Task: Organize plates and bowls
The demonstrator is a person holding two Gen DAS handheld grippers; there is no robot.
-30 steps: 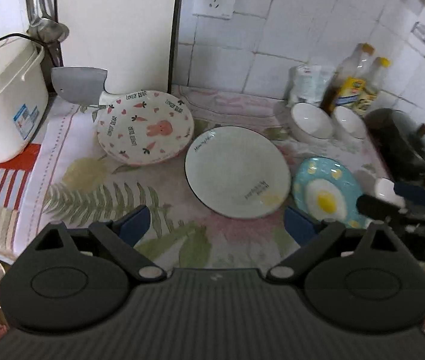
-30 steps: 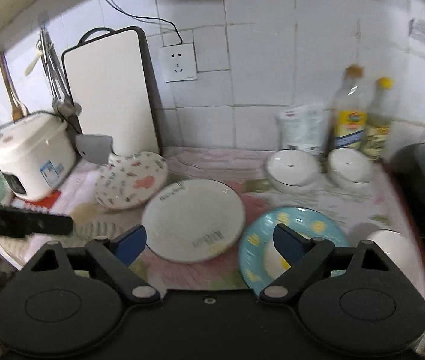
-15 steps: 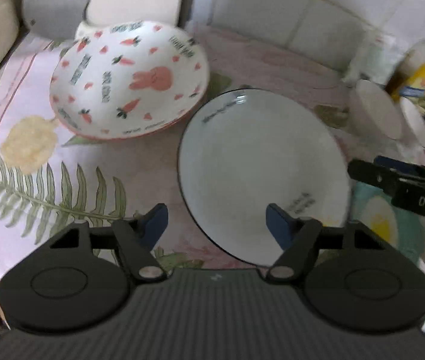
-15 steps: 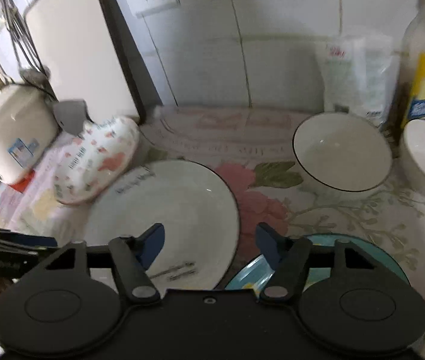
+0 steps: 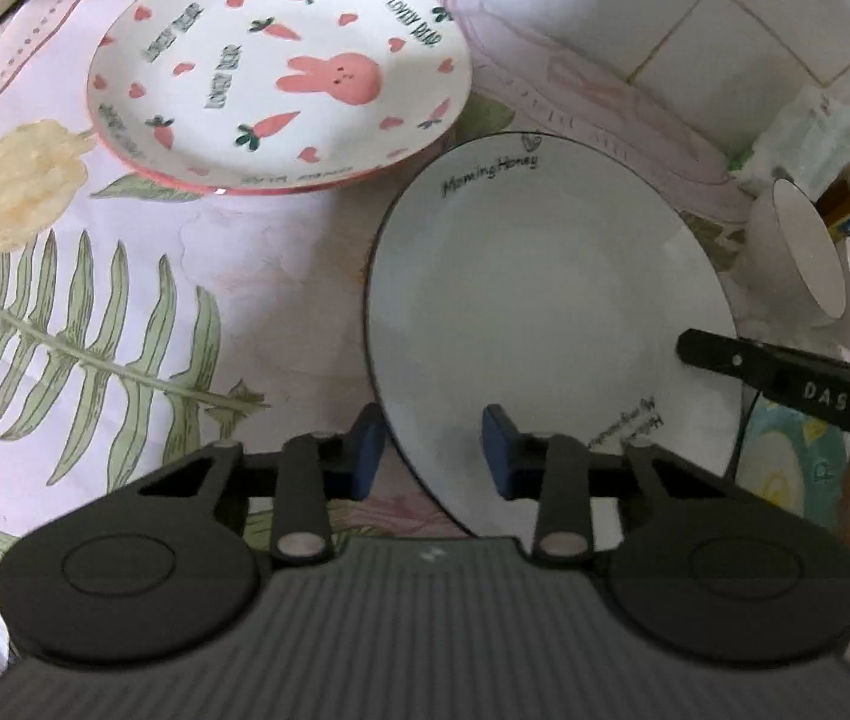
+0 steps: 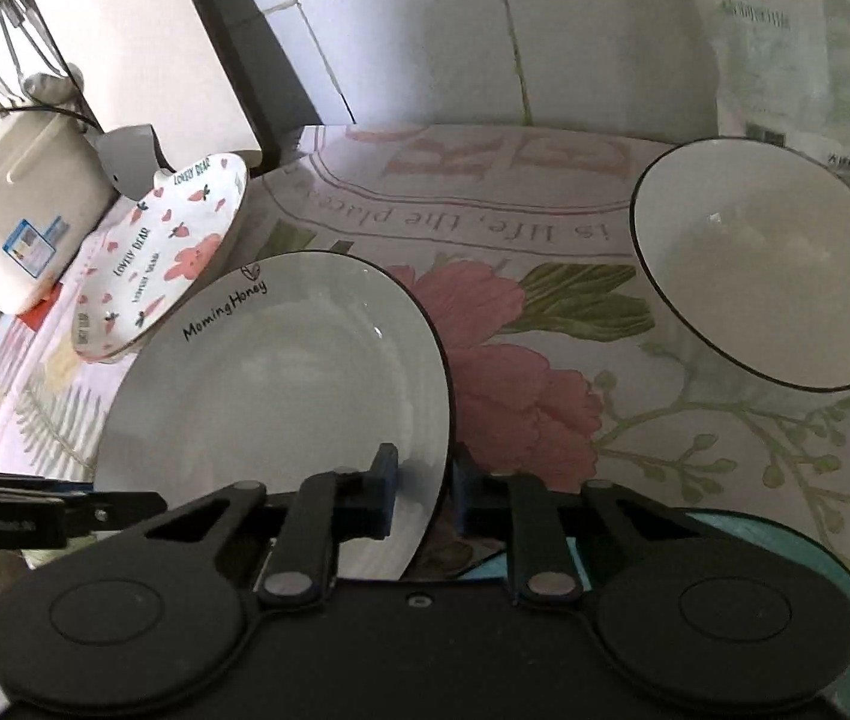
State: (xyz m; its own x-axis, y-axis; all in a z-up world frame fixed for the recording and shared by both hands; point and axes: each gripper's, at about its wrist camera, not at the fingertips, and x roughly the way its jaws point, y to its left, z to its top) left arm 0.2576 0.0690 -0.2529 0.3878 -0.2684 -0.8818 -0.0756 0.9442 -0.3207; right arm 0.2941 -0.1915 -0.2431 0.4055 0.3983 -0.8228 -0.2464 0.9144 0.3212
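L gripper (image 5: 430, 450): jaws just been closing, now straddle near rim of round white black-rimmed "Morning Honey" plate (image 5: 544, 300); gap at inner pad, prob. not yet clamped. R gripper (image 6: 422, 495): jaws just closed tight on same plate's opposite rim (image 6: 281, 372). Both came down from wide view to plate edge, so two-handed lift looks imminent. Plate sits mid floral cloth (image 5: 125, 276). Teal egg-print plate (image 6: 784, 546) touches/underlaps R side. Beyond: bunny-carrot plate (image 5: 281, 72) just beside far-L rim; white black-rimmed bowl (image 6: 766, 264) apart. Free room upward.
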